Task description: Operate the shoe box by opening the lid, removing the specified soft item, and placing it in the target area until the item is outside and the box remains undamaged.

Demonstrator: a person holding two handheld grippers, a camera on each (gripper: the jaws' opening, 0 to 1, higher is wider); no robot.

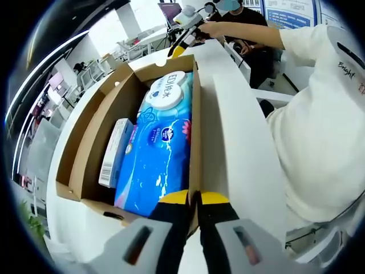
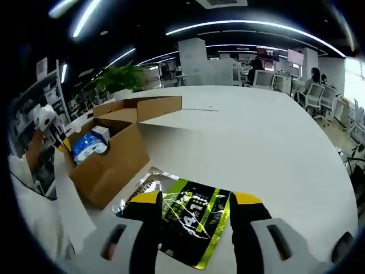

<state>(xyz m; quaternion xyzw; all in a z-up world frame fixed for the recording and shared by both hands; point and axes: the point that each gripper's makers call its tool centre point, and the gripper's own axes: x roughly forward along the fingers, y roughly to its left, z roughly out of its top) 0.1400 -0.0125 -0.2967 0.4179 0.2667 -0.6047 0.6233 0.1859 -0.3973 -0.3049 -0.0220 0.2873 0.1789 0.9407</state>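
Box (image 1: 85,142) sits open on the white table (image 2: 256,142) with two things inside, one blue wipes pack (image 1: 157,154) and one small white carton (image 1: 116,151). My left gripper (image 1: 194,197) is pinched shut on the box's near wall. My right gripper (image 2: 194,200) hangs open over one black-and-green pouch (image 2: 191,220) lying outside by the box.
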